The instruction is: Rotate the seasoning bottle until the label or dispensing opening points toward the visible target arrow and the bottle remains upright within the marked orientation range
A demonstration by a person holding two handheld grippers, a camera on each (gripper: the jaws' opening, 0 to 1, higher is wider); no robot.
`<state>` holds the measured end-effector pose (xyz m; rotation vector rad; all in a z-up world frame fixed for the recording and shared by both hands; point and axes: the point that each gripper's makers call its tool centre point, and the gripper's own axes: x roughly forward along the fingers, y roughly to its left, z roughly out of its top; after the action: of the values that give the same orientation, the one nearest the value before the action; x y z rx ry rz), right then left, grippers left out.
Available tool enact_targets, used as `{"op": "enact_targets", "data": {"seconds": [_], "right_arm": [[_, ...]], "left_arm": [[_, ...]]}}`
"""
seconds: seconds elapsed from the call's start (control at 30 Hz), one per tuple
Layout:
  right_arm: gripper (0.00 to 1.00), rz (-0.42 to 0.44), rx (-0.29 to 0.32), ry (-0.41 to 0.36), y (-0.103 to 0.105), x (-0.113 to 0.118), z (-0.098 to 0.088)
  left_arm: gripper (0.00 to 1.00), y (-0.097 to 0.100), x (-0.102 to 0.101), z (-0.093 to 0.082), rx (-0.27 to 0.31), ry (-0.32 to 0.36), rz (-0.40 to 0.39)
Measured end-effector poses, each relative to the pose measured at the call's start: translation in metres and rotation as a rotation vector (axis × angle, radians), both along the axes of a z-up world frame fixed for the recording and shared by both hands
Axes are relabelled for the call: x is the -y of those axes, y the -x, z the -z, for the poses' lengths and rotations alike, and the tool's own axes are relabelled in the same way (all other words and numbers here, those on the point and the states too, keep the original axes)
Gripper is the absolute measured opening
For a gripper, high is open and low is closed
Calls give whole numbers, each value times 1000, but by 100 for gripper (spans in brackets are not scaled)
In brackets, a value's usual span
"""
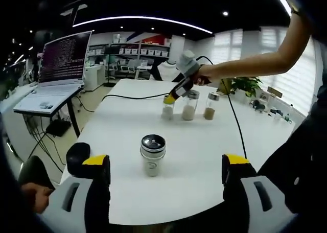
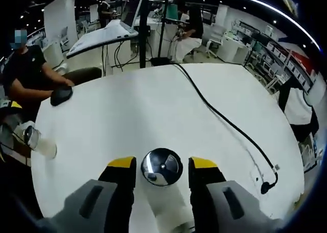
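On a white desk (image 1: 127, 120) in an open-plan office, the right hand-held gripper (image 2: 162, 167) brackets a seasoning bottle (image 2: 161, 167), its yellow-tipped jaws standing close on either side of the bottle's dark metal lid; whether the pads actually press the bottle cannot be told from the right gripper view. In the left gripper view the same hand-held gripper (image 1: 170, 97), held in a person's outstretched hand (image 1: 203, 74), comes down on the leftmost bottle (image 1: 167, 109) of a row of three standing upright at the far side of the desk. Just beside it stand a middle bottle (image 1: 190, 105) and a right-hand bottle (image 1: 210, 106), each with pale contents and a metal cap.

The left hand-held gripper (image 1: 166, 167) hangs at the near edge of the desk with its jaws spread wide and nothing between them. Ahead of it, well apart from the row, a fourth bottle (image 1: 153, 155) with a dark round lid stands upright alone.

A black cable (image 2: 225, 120) snakes across the desk. An open laptop (image 1: 59, 72) sits on a side stand to the left, and a potted plant (image 1: 245, 85) stands beyond the far edge.
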<state>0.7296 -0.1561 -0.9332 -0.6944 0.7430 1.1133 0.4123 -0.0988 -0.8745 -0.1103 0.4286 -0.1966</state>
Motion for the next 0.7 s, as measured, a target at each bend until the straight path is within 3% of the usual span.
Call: {"op": "enact_targets", "data": {"seconds": [0.27,0.47,0.7], "right_arm": [[32,-28,-26,31,2,-1,6],[30,-48,-34,4,5,-4,0],[30,-90,-33,23,27,-1,-3]], "left_arm": [[94,3,-3,3,-11,-1,-11],[93,3,-3,3,-11,2,-11],[93,-2,-1,3,-8,1,10]]}}
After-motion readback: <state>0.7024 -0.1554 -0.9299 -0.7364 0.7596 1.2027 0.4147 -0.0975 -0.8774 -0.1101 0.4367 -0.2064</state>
